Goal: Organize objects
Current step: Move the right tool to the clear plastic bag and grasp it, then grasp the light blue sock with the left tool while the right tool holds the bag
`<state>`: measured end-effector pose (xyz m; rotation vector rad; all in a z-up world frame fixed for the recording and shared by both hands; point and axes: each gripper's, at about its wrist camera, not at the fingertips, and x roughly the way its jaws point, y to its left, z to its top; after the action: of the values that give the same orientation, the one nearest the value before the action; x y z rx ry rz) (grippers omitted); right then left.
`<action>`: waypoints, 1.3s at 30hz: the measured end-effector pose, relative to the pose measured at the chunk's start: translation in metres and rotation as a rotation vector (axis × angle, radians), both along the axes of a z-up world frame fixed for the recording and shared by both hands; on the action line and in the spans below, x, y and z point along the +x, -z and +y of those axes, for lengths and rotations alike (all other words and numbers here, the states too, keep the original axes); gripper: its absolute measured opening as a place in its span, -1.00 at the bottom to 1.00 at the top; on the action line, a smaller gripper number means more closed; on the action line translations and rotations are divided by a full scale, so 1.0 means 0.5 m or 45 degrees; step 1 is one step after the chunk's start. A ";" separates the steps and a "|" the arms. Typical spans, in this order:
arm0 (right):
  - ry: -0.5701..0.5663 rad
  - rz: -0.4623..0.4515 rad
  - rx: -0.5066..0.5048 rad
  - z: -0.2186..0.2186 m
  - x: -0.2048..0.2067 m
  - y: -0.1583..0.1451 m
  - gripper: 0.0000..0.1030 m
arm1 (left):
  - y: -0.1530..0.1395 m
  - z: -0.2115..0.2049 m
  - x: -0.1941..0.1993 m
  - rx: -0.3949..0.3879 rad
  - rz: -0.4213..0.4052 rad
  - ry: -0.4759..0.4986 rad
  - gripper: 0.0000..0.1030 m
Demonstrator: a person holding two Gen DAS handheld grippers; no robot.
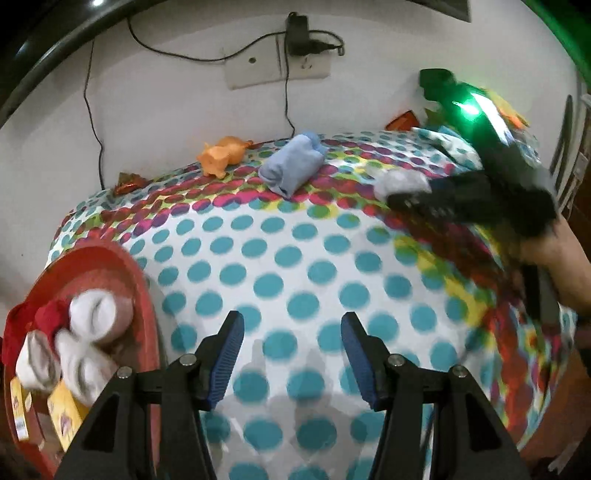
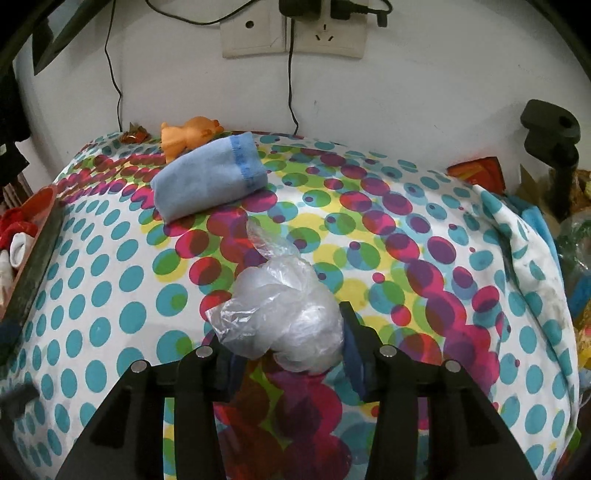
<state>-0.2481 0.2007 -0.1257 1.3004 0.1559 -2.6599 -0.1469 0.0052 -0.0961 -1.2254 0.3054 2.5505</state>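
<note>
- Right gripper (image 2: pixel 291 343): nearest item in the right wrist view; black fingers with blue pads pinching a crumpled clear plastic bag (image 2: pixel 280 317) between them. The left pad is mostly hidden behind the bag; the right pad presses its side.
- Plastic bag: held just above the dotted sheet (image 2: pixel 110 295), near the centre, with a twisted tail pointing toward the far side.
- Left gripper (image 1: pixel 291 354): nearest item in the left wrist view; jaws spread, nothing between the blue pads (image 1: pixel 229 354), only the sheet below.
- Dotted sheet: white cloth with teal dots near, overlapping red, purple, yellow and green dots farther off; covers the whole work surface.
- Red tray (image 1: pixel 140 295): at the near left edge of the sheet; holds rolled white socks (image 1: pixel 88 314), a red cloth item (image 1: pixel 40 314) and yellow packets (image 1: pixel 62 410). Blurred.
- Blue rolled cloth (image 2: pixel 210 173): lying on the sheet toward the far side, left of centre, well apart from the bag.
- Orange toy animal (image 2: pixel 184 136): at the far edge, just behind the blue cloth, near the wall.
- Small shiny wrapper (image 2: pixel 135 134): far left corner of the sheet.
- Wall socket (image 2: pixel 291 33): on the white wall beyond, with a black plug and cables hanging down.
- Black stand (image 2: pixel 550 136): far right, beside a heap of mixed coloured items; details unclear.
</note>
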 end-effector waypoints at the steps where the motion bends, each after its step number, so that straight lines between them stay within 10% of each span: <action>1: -0.002 0.001 0.002 0.004 0.001 0.001 -0.13 | 0.003 0.006 -0.017 -0.006 -0.024 0.012 0.10; 9: 0.001 -0.001 -0.007 0.005 -0.001 0.000 -0.10 | 0.023 0.054 -0.102 -0.018 -0.103 0.078 0.11; 13: 0.000 -0.002 -0.010 0.004 0.000 0.000 -0.06 | 0.001 0.078 -0.119 -0.069 -0.013 0.106 0.47; 28: -0.028 -0.009 -0.014 0.000 0.000 0.002 0.08 | -0.019 0.089 -0.300 -0.012 -0.081 0.033 0.52; 39: -0.050 -0.016 -0.010 -0.007 -0.002 -0.005 0.22 | -0.003 0.152 -0.364 -0.155 0.000 0.092 0.53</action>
<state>-0.2490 0.1970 -0.1234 1.2978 0.1674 -2.6170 -0.3292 0.0812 -0.0944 -1.2330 0.5022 2.5028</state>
